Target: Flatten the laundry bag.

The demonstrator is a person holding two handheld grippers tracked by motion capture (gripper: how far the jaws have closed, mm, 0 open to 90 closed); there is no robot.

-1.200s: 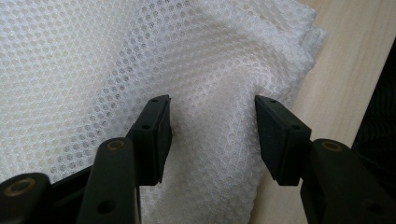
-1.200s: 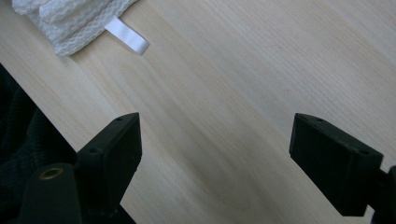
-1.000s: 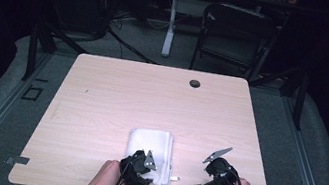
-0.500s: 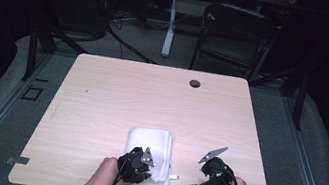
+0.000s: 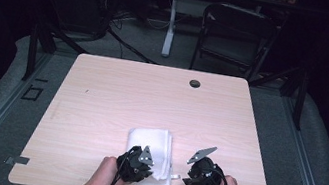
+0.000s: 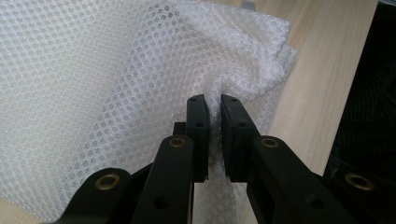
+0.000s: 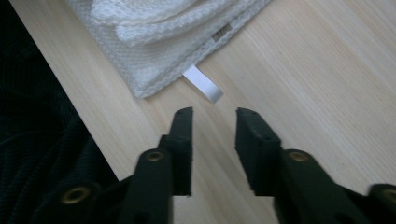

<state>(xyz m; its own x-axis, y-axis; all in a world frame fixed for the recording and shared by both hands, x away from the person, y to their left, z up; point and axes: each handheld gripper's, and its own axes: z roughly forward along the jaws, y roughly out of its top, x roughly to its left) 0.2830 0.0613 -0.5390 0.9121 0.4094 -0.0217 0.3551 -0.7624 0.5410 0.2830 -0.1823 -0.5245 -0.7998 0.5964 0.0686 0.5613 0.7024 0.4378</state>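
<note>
Left claw pinching white mesh cloth at tabletop near edge | right claw just narrowed, nothing between, short of cloth's loop tag | step: securing corners | next: right must reach and grip cloth edge

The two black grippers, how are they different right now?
The left gripper pinches a fold of the white mesh cloth; the right gripper holds nothing. The left one's jaws are nearly together on the cloth, while the right one's have just been closing and show a gap over bare table. Both are black and hand-held.
</note>
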